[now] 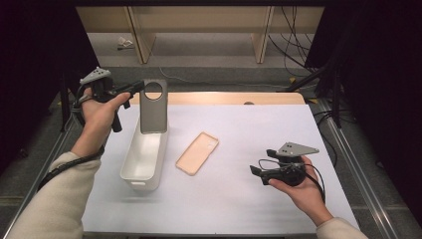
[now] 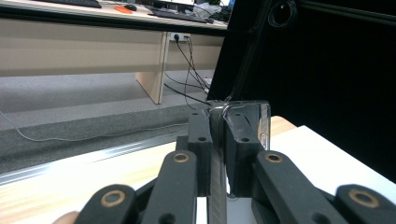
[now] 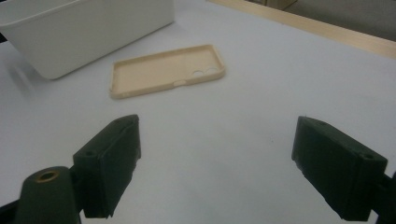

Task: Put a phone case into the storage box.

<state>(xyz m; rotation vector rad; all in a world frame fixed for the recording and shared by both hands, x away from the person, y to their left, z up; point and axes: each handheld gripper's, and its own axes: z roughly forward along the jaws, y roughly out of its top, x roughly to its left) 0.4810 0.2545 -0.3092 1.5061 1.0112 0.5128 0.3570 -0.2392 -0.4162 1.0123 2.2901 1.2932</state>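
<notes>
Two phone cases were in play, and we judged the work to be putting them into the white rectangular plastic bin (image 1: 144, 154) at the centre left of the high view. The left gripper (image 1: 135, 88), in the upper left of that frame, was clamped on the top edge of the grey phone case with a round camera hole (image 1: 153, 107), which hung upright over the far end of the bin, its lower edge inside or just at the rim; we could not tell if it touched the bottom. In the left gripper view the jaws stood narrow with the thin edge of the case (image 2: 217, 154) between them.

The right gripper (image 1: 256, 173) rested in the lower right of the high view, jaws wide and empty, and the beige flat phone case (image 3: 166, 71) lay face up on the white table (image 1: 239, 199), just beside the bin.

The next move, we thought, called for lowering the grey case and opening the jaws. Then the beige one remained to take.

The inside floor of the bin under the grey case was hidden from us.
</notes>
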